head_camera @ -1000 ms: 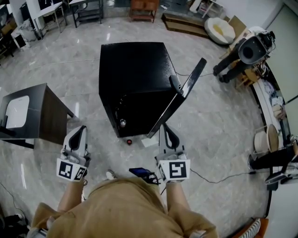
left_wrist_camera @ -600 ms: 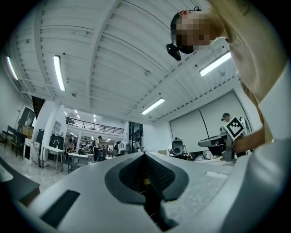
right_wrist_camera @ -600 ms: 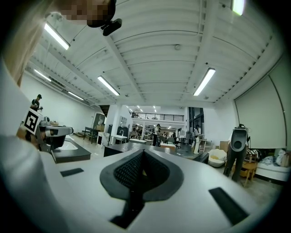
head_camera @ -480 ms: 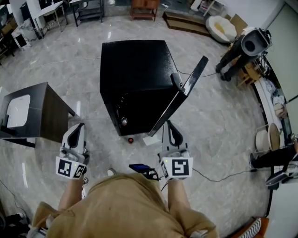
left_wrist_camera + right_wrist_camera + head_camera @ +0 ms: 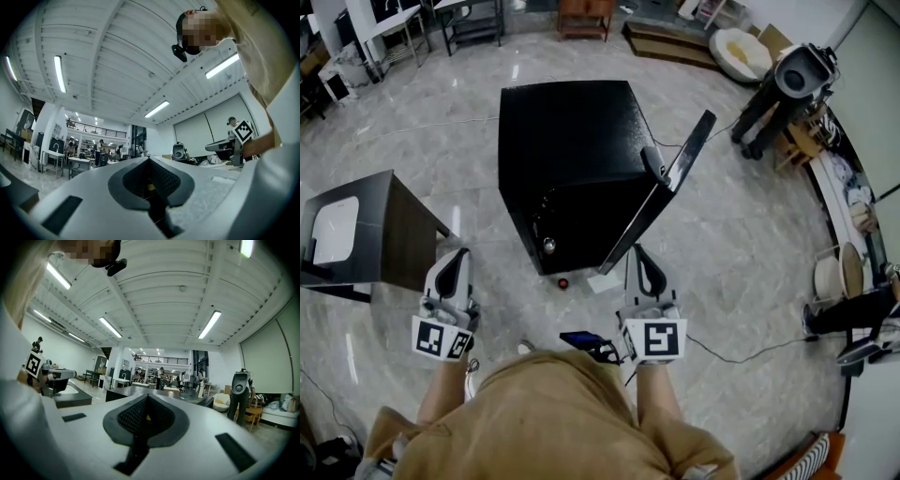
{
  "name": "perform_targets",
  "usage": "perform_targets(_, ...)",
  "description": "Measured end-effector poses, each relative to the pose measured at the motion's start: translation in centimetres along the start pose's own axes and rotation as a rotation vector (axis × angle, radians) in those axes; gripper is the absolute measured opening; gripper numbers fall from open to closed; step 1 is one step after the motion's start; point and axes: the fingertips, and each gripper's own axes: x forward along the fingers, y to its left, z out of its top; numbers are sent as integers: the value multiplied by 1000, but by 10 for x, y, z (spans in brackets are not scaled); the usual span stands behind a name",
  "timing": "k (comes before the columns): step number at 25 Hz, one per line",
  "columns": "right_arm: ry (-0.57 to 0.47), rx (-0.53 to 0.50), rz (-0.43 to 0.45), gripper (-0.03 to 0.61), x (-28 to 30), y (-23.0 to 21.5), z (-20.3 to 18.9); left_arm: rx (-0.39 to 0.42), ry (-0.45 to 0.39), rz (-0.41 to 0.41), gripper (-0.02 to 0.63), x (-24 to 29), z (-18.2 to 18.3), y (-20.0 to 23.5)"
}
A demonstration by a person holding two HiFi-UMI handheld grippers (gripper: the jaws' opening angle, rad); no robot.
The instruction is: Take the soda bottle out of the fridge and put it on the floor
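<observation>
The black fridge (image 5: 572, 159) stands on the marble floor with its door (image 5: 661, 202) swung open to the right. Low in its dark inside shows a small pale round thing (image 5: 548, 246); I cannot tell if it is the soda bottle. My left gripper (image 5: 457, 255) hovers in front of the fridge to its left, shut and empty, with its jaws meeting (image 5: 150, 161). My right gripper (image 5: 639, 251) sits near the door's lower edge, also shut on nothing (image 5: 146, 397). The fridge top (image 5: 119, 393) shows just past the right jaws.
A dark side table (image 5: 394, 234) with a white tray stands at the left. On the floor by the fridge lie a small red object (image 5: 562, 282) and a white slip (image 5: 602, 281). A cable (image 5: 741, 352) runs right. A black stand-mounted device (image 5: 783, 84) stands far right.
Nothing of note: the head view has shifted slightly, and both grippers keep their places, shut.
</observation>
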Motion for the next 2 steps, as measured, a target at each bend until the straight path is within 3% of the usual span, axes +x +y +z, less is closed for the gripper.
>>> perform_targets(2,-9,7,-3,0,0,1,2,-2,2,-1,-6,-1,0,0)
